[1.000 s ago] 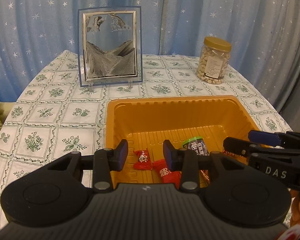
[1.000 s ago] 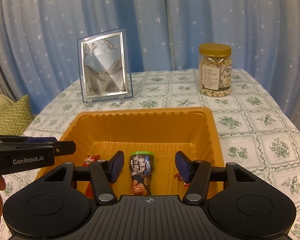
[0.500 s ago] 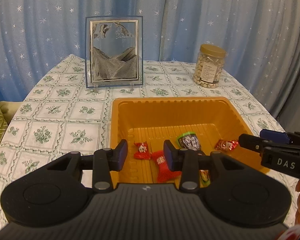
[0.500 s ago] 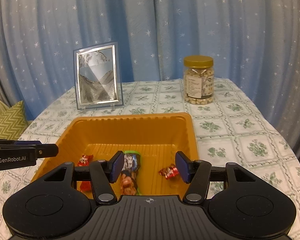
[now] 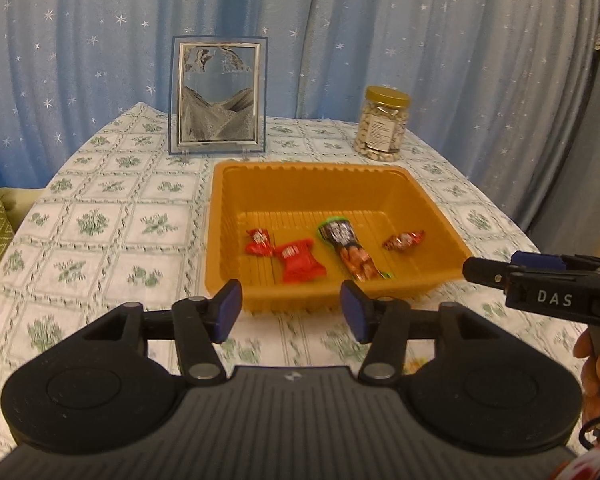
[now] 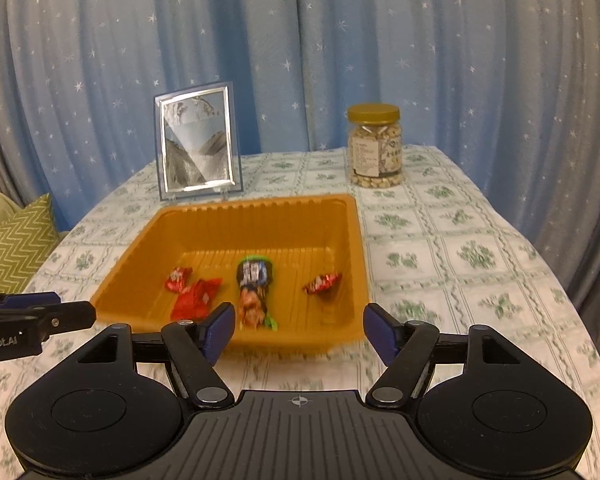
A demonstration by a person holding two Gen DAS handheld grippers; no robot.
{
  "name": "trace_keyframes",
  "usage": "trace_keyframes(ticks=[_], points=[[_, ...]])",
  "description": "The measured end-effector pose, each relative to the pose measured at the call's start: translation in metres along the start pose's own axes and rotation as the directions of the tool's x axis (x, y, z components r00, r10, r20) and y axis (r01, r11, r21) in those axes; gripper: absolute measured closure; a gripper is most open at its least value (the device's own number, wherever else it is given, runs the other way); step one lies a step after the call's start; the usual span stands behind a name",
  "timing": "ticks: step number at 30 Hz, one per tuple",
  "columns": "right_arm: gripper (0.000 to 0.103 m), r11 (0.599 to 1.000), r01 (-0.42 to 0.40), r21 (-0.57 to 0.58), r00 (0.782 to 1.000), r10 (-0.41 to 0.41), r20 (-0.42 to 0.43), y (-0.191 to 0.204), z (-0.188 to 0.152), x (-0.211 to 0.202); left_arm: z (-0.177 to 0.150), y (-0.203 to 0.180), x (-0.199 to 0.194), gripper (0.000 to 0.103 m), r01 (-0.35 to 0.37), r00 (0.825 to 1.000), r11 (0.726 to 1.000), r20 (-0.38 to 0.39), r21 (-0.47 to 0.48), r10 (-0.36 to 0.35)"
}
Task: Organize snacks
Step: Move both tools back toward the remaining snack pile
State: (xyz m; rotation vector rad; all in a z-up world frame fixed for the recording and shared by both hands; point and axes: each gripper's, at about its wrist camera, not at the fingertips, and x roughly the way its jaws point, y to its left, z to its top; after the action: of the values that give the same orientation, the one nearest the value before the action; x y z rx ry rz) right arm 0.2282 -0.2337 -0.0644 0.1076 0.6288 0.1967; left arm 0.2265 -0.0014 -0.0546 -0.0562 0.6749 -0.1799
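Four snacks lie inside the orange tray (image 5: 440, 216) – long packet (image 5: 350, 246) midway, red wrappers (image 5: 296, 260) beside it. The left gripper (image 5: 291, 311) and right gripper (image 6: 299, 333), just short of the tray's near rim, are opening with nothing between (both empty). Sorting looks done; next, probably pulling clear.
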Motion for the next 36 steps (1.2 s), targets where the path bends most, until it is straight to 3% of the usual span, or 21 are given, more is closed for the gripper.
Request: trace_keyframes(ticks=[5,17,29,36], points=[[0.031,1.000,0.013,0.023,0.999,-0.012,-0.044,-0.006,-0.029,-0.014,-0.025,-0.007,-0.018,0.035,0.027,1.000,1.000,0.000,0.010,-0.027],[0.031,0.999,0.025,0.046,0.992,-0.019,-0.128,-0.001,-0.094,-0.037,-0.071,0.001,-0.028,0.032,0.011,0.998,1.000,-0.066,0.009,-0.010],[0.031,0.998,-0.002,0.071,0.990,0.012,-0.138,0.003,-0.101,-0.030,-0.081,0.004,-0.018,0.032,0.009,0.995,1.000,-0.097,0.007,-0.009],[0.032,0.991,-0.070,0.111,0.987,0.084,-0.134,0.012,-0.099,-0.019,-0.082,-0.003,-0.014,0.032,0.021,0.995,0.999,-0.102,0.033,-0.018]])
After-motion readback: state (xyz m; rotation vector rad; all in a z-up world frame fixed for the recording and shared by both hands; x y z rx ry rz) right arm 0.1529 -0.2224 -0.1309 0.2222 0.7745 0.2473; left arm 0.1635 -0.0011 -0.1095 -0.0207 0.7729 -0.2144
